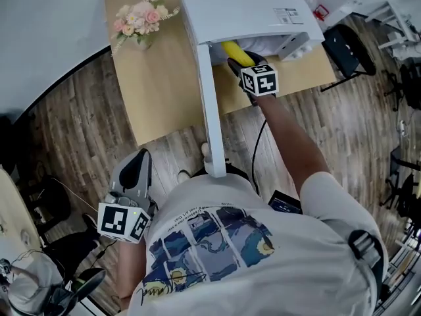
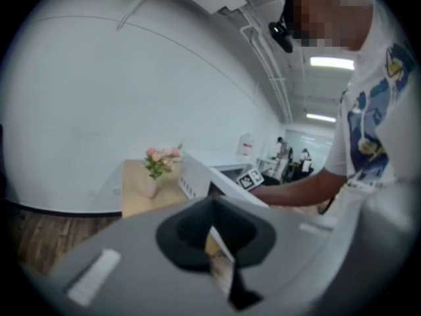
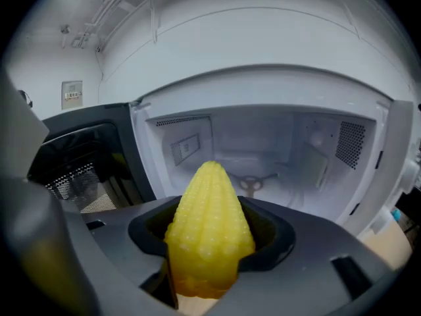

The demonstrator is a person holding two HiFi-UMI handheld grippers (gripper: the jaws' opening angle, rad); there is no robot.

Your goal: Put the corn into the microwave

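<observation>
- Clamped a yellow corn cob [image 3: 209, 226] between the jaws of the right gripper [image 1: 240, 61], tip pointing forward.
- Held it at the mouth of the white microwave [image 1: 243, 8], facing the bare cavity, with the door [image 1: 209, 104] swung wide open.
- Hung the left gripper [image 1: 138, 166] low by the torso, jaws pressed together on nothing.
- Found a vase of pink flowers [image 1: 138, 22] on the same wooden table [image 1: 164, 91].

In the head view the microwave [image 1: 243, 8] top hides its cavity and the far end of the corn [image 1: 237, 51]; the label [image 1: 288, 15] on that top is too small to read. In the right gripper view the jaws hide the corn's base. Beyond the microwave, people [image 2: 283, 151] are too small to tell
</observation>
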